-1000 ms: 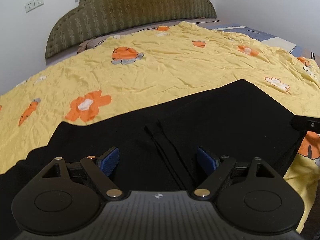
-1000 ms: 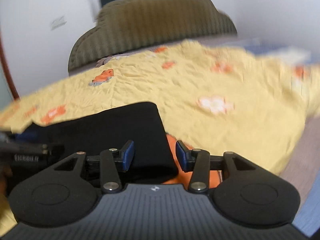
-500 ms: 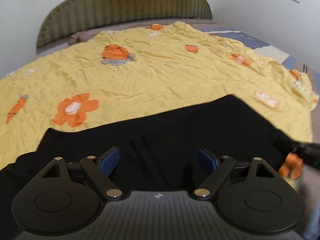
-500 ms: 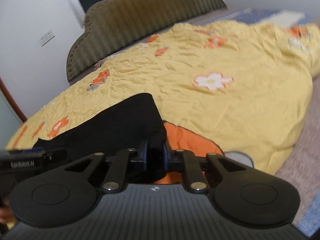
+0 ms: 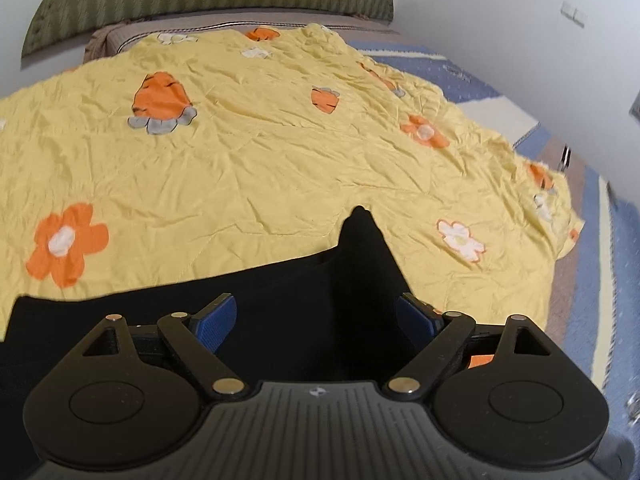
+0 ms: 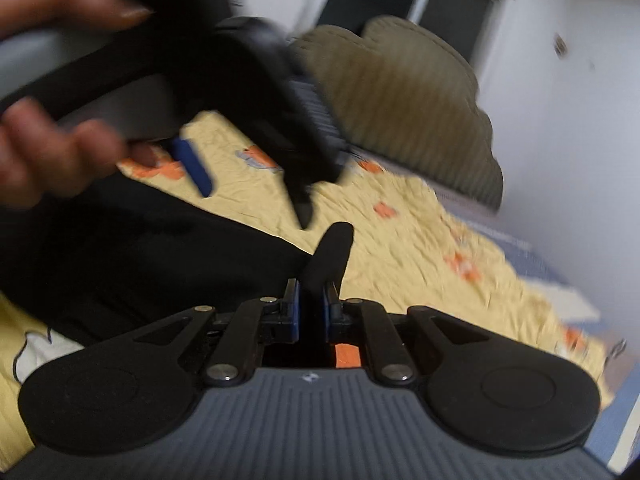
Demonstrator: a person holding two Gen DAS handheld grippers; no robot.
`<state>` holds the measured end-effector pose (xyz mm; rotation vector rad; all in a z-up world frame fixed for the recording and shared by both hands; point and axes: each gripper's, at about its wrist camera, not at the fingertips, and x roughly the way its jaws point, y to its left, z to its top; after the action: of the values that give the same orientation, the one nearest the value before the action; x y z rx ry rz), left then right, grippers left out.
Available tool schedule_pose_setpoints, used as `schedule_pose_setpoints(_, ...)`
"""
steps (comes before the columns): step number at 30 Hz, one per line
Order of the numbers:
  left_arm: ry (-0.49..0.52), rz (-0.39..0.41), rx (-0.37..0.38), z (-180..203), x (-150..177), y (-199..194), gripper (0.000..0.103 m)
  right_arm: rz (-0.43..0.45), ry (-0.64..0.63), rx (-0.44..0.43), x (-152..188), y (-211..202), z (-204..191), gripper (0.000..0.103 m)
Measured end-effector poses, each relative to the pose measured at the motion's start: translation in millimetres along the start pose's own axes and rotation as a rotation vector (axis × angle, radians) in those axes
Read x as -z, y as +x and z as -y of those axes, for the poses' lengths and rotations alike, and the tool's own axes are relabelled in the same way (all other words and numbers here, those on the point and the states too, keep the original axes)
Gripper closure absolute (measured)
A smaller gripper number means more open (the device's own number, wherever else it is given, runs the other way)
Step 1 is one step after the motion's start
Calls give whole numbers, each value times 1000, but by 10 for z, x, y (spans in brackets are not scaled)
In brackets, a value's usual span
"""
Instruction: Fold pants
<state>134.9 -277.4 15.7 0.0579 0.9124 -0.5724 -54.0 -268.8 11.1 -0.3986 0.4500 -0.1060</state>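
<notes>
Your right gripper (image 6: 311,312) is clamped tight on a raised fold of the black pants (image 6: 132,264), which lie across the yellow bedspread (image 5: 248,152). Your left gripper (image 5: 316,318) hangs over the pants with its jaws wide apart, holding nothing.

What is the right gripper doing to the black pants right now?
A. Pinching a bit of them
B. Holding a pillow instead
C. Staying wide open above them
A: in the right wrist view the right gripper has its blue pads closed tight on a raised fold of the black pants, which lie on the yellow blanket.
</notes>
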Motion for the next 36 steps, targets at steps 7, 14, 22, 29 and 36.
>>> schedule_pose_setpoints(7, 83, -51, -29, 189, -21, 207, 15, 35, -137, -16, -37, -33, -235, 92)
schedule_pose_setpoints(14, -66, -16, -40, 58, -43, 325, 28, 75, -197, -42, -32, -82, -319, 92)
schedule_pose_setpoints(22, -45, -52, -13, 107, 10, 390, 95, 72, -161, -28, 18, -59, -280, 91)
schedule_pose_setpoints(29, -106, -59, 1, 34, -7, 375, 95, 78, -129, 39, 131, -73, -298, 37)
schedule_pose_setpoints(36, -110, -33, 8, 41, -3, 283, 96, -14, 79, -7, 175, 209, -98, 49)
